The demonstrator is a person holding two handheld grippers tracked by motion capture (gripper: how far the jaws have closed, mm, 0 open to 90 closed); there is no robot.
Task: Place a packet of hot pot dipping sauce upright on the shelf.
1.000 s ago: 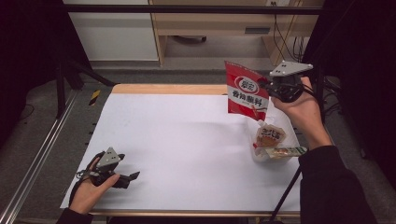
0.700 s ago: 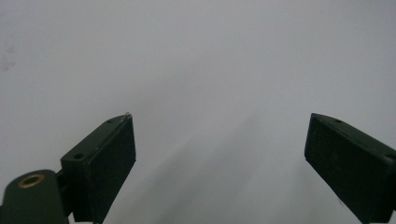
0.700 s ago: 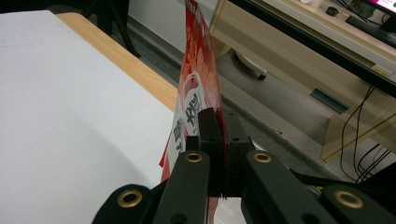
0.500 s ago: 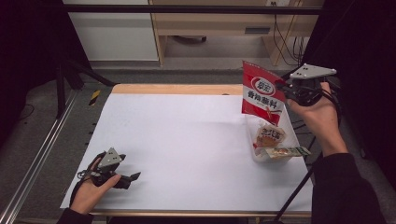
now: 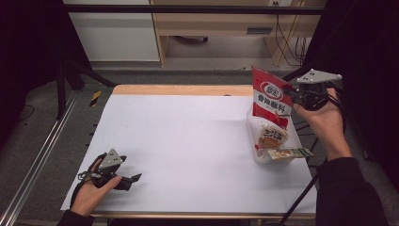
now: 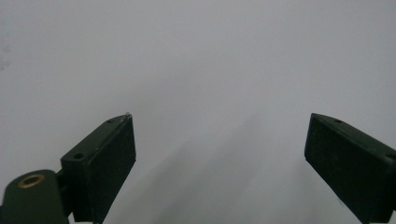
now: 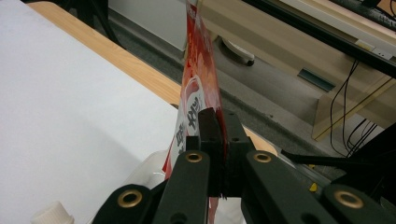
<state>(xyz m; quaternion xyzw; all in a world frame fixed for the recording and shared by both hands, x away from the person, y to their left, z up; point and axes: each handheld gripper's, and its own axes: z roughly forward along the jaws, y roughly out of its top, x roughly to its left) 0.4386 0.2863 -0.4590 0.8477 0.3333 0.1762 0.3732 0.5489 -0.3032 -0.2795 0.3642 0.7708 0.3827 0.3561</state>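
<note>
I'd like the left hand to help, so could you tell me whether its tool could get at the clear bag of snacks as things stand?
Probably not without a long move: the left tool rests open at the near left corner, while the clear bag sits at the far right edge, across bare white table.

- Right gripper (image 7: 218, 140): black jaws, brass-coloured pivot screws, grey three-cornered plate on top.
- Left gripper (image 5: 123, 180): black body, same grey plate, square flat pads.
- Both sleeves dark, entering at 6 o'clock.
</note>
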